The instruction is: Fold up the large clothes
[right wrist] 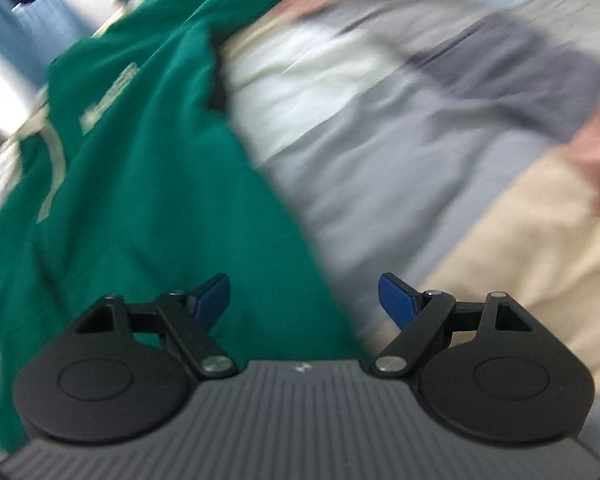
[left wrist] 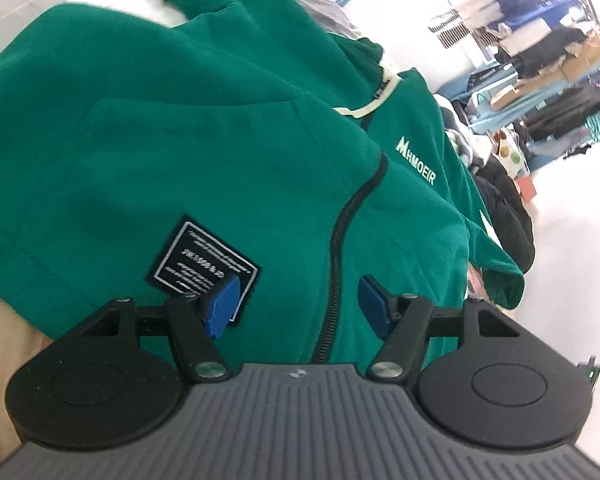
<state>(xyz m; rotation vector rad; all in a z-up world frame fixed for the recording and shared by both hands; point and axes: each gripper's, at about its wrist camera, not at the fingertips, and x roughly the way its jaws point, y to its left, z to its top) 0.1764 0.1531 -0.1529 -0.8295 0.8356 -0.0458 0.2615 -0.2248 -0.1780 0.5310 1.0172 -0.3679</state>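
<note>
Left tool [left wrist: 296, 304] released, blue pads [left wrist: 222, 306] spread apart with nothing between them, hanging over the front of a green zip jacket [left wrist: 172, 128]. Black zipper [left wrist: 340, 240] runs between the two pads in that view; black patch [left wrist: 202, 258] with white print sits just beside the left pad, white lettering [left wrist: 417, 161] further up the chest, cream collar trim [left wrist: 374, 102] near the top. Right tool [right wrist: 304, 300] also released, empty, over the jacket's edge where green cloth meets a striped bedspread [right wrist: 400, 152] in grey, white, beige and pink. Jacket lies spread on that bed. Right view is motion-blurred. Dark clothes pile [left wrist: 508, 216] and cluttered shelves [left wrist: 540, 72] beyond the jacket.
</note>
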